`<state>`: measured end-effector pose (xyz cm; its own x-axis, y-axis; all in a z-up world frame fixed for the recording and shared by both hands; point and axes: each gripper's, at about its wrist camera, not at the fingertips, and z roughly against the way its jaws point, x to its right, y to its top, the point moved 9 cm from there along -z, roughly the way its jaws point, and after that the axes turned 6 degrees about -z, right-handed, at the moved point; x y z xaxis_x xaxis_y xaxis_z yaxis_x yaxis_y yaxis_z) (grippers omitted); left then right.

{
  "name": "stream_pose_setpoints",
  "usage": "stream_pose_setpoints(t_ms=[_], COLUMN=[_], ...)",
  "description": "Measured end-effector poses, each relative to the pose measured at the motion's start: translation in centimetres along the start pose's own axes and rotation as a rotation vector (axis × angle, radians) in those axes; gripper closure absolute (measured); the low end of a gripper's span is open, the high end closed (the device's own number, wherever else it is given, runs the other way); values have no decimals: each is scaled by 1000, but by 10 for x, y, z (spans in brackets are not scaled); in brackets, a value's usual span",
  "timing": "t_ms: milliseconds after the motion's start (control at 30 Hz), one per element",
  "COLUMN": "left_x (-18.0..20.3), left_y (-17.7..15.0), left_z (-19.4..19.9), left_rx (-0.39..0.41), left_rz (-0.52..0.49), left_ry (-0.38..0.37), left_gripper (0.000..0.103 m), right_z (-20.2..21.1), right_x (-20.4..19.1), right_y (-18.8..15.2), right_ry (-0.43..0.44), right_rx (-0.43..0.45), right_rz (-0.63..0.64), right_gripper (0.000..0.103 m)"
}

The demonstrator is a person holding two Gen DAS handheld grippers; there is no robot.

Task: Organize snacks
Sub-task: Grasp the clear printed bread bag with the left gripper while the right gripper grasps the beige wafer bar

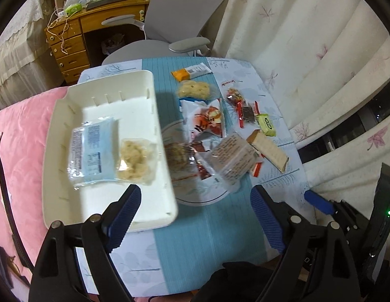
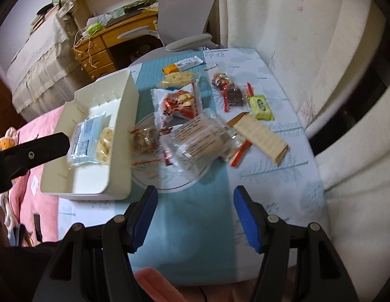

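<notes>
Left wrist view: both my grippers, left (image 1: 195, 216) and right (image 2: 193, 216), have fingers spread, empty. Risk: overlapping crinkly wrapped snacks (image 1: 207, 146) mid-table drag neighbours off round white plate (image 1: 207, 200).

Bench (image 1: 195, 239): tray (image 1: 76, 216) at left, holding two packets (image 1: 94, 151) side by side | plate (image 1: 207, 198) just right of tray, packets heaped on it | loose snacks (image 1: 245, 110) further right | chair (image 1: 184, 7) behind

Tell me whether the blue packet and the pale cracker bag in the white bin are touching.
Touching. The left wrist view shows the cracker bag overlapping the blue packet's right edge inside the bin, with no gap between them.
</notes>
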<state>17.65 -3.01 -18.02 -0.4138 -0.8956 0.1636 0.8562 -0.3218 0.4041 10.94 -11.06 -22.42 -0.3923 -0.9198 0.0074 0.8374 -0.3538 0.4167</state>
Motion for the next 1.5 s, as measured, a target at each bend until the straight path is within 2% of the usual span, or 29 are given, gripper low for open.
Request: stream_pose_setpoints(t_ms=[233, 367, 667, 800, 1067, 1233, 1500], left_x=[41, 59, 93, 102, 126, 126, 112], left_y=[1, 1, -6, 4, 27, 29, 30], left_z=[-31, -43, -83, -96, -134, -162, -201], left_rx=[-78, -100, -250, -243, -205, -256, -322], left_rz=[4, -6, -64, -138, -275, -358, -404], left_ry=[36, 33, 70, 80, -29, -11, 21], left_gripper=[15, 15, 15, 15, 15, 15, 15], right_z=[-14, -23, -56, -66, -87, -100, -127], right_x=[45, 69, 112, 121, 124, 126, 132], right_y=[18, 28, 31, 34, 30, 29, 35], right_ry=[15, -4, -4, 7, 25, 16, 5], right_rx=[-14, -10, -56, -47, -25, -24, -24], right_rz=[86, 132, 235, 289, 430, 474, 461], right_gripper=[40, 40, 40, 40, 40, 40, 40])
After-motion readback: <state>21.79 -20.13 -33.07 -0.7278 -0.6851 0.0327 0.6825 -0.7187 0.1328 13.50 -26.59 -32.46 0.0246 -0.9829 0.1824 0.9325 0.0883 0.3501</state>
